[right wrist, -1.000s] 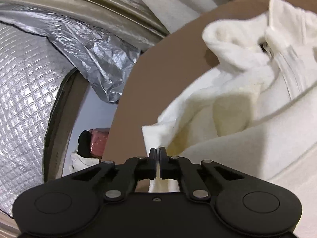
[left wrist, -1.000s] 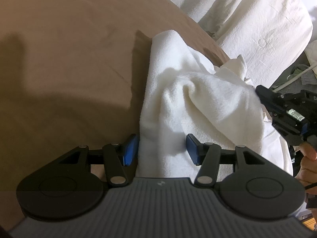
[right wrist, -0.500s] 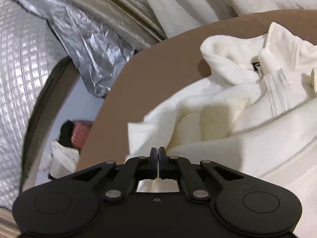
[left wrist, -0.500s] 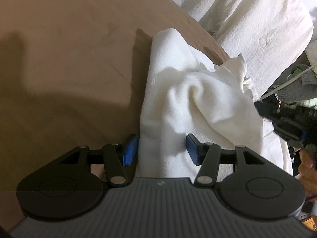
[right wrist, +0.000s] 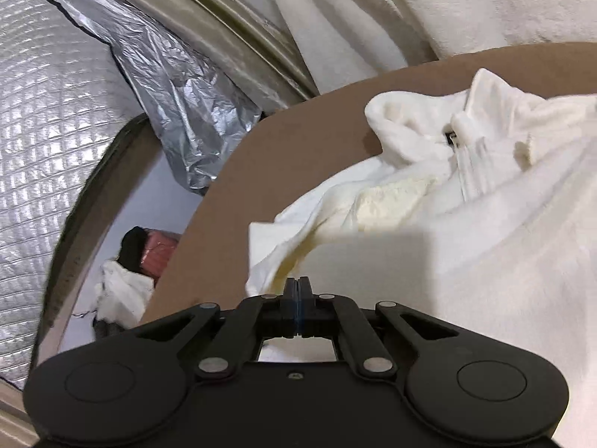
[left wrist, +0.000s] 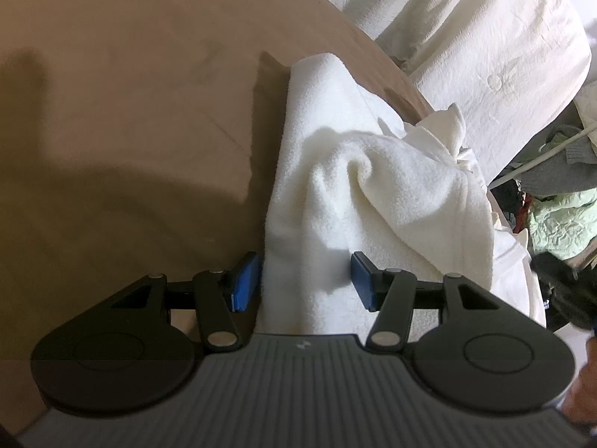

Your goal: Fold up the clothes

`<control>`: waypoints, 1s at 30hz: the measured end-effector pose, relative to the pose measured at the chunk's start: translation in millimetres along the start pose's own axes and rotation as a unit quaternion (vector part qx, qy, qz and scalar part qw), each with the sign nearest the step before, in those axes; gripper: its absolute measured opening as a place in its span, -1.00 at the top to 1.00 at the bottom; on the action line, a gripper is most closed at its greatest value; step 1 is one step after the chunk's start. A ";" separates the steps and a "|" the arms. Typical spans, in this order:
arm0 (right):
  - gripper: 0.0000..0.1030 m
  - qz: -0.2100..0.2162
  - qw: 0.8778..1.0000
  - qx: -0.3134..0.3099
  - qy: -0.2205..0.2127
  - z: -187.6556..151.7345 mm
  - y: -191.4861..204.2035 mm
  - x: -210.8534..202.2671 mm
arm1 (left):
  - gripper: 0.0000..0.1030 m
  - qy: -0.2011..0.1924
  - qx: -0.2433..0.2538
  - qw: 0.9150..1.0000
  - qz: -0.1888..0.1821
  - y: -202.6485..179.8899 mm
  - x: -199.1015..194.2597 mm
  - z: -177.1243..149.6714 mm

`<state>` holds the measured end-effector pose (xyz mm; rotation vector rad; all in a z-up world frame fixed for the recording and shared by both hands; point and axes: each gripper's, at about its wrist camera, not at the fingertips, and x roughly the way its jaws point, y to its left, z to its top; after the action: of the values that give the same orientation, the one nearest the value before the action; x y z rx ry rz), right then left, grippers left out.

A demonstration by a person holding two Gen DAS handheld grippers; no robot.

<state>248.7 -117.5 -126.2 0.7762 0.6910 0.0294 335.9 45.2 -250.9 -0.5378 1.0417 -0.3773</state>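
On the brown worktop (left wrist: 112,130): white fleece jacket (left wrist: 373,194), rumpled, near the edge.
Left claw (left wrist: 304,280): blue pads apart, fleece lying between them.
Right claw (right wrist: 297,291): pressed together on the jacket's hem.

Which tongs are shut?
The right tongs: their black pads meet with no gap, above the white fleece top. The left tongs stand apart, blue pads either side of the fleece.

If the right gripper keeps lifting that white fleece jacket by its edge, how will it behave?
The white fleece jacket is probably floppy: it lies in soft rumpled folds, so it should drape from the right gripper. The thick pile suggests bulk rather than weight. Its fuzzy surface likely grips, dragging on the brown cloth.
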 end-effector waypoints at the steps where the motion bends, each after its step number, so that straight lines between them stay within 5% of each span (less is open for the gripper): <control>1: 0.96 0.001 1.000 0.000 -0.002 -4.2 0.5 -3.8 | -0.03 -0.001 0.003 1.000 0.002 -1.5 -0.1 -0.8; 6: 0.91 -0.016 1.000 -0.005 -0.004 -16.2 -6.1 -15.3 | -0.04 -0.038 0.023 0.999 -0.019 -10.4 -9.0 -2.4; 10: 0.66 -0.110 0.992 -0.039 -0.044 -18.7 -27.6 -42.8 | -0.20 -0.068 0.051 0.996 -0.040 -22.6 -18.2 -4.7; 12: 0.30 -0.165 0.983 -0.047 -0.069 -10.9 -46.2 -58.7 | -0.21 -0.073 0.070 0.994 -0.036 -30.7 -18.7 -7.6; 16: 0.22 -0.263 0.956 -0.075 -0.108 12.4 -86.0 -92.7 | -0.21 -0.086 0.114 0.990 -0.012 -54.5 -17.6 -11.6; 20: -0.02 -0.355 0.922 -0.095 -0.124 32.2 -123.8 -116.1 | -0.30 -0.142 0.164 0.976 -0.008 -77.2 -35.1 -13.9; 24: -0.03 -0.371 0.918 -0.083 -0.113 48.2 -160.5 -125.4 | -0.61 -0.178 0.215 0.960 -0.014 -106.3 -41.7 -9.8; 30: -0.03 -0.341 0.931 -0.092 -0.097 60.1 -178.8 -114.4 | -0.48 -0.140 0.280 0.949 0.031 -130.1 -0.1 -5.3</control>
<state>155.0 -316.0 -148.2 0.3218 0.7263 -0.6006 325.6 -61.4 -176.9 -0.0427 0.6322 -0.5007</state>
